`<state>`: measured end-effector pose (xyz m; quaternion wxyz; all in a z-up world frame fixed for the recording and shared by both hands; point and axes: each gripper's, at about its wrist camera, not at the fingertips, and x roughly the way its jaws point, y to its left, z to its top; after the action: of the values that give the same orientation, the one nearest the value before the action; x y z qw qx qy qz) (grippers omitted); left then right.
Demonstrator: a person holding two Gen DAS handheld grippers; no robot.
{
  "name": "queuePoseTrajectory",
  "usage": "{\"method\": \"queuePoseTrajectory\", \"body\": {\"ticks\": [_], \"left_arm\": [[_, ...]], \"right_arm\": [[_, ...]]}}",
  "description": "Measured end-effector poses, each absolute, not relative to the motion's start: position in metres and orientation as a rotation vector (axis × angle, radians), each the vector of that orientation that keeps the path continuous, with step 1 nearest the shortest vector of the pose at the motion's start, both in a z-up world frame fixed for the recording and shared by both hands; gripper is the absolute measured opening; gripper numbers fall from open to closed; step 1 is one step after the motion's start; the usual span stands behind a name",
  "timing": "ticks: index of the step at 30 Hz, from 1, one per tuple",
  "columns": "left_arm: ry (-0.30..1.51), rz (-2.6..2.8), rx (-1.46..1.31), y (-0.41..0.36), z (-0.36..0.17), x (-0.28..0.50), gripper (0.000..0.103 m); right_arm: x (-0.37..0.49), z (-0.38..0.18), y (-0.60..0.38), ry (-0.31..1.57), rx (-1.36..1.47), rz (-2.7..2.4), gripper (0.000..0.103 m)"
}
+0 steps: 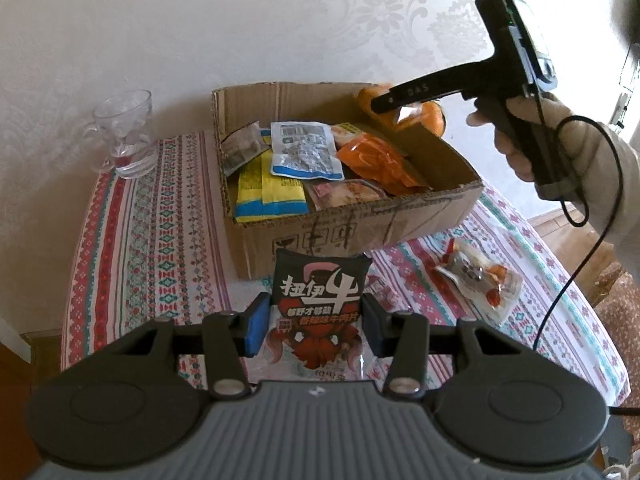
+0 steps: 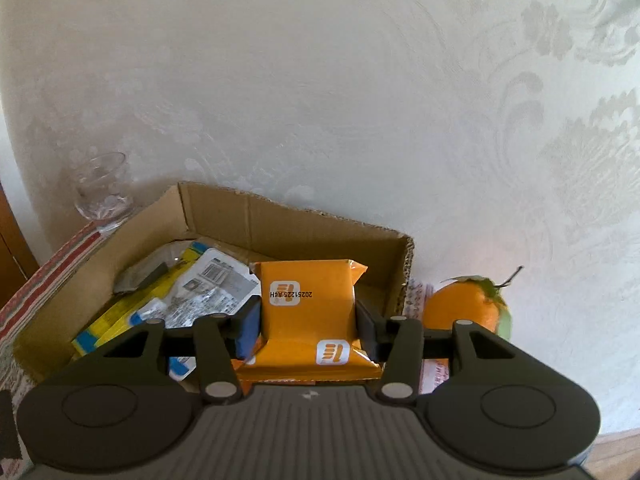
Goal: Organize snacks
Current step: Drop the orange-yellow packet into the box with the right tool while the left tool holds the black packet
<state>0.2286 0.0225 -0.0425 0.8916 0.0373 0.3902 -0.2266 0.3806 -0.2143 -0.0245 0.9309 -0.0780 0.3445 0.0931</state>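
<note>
- We hold the left tongs (image 1: pixel 314 318) clenched on a black pack (image 1: pixel 320 300), near side of the box (image 1: pixel 360 232).
- Our right tongs (image 2: pixel 308 328) straddle an orange pack (image 2: pixel 308 308) over the box (image 2: pixel 216 208); grip we can't tell.
- One pack (image 1: pixel 476 276) lies on the counter (image 1: pixel 132 220), right of the box.
- Glass (image 1: pixel 128 136) far left, orange fruit (image 2: pixel 464 308) right.
</note>
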Motion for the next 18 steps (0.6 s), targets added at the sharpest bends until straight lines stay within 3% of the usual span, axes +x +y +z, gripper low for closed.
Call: {"method": "queuePoseTrajectory", "body": {"ticks": [1, 2, 3, 18], "left_arm": [[0.809, -0.471, 0.080, 0.022, -0.042, 0.231, 0.047], [0.806, -0.472, 0.082, 0.021, -0.041, 0.233, 0.047], [0.801, -0.474, 0.084, 0.020, -0.039, 0.235, 0.047], [0.727, -0.515, 0.136, -0.011, -0.007, 0.288, 0.047]], "right_arm": [[0.382, -0.026, -0.216, 0.703, -0.154, 0.183, 0.074], [0.382, -0.027, -0.216, 0.696, -0.156, 0.167, 0.091], [0.379, -0.027, -0.217, 0.689, -0.153, 0.165, 0.100], [0.272, -0.015, -0.206, 0.632, -0.167, 0.231, 0.103]]}}
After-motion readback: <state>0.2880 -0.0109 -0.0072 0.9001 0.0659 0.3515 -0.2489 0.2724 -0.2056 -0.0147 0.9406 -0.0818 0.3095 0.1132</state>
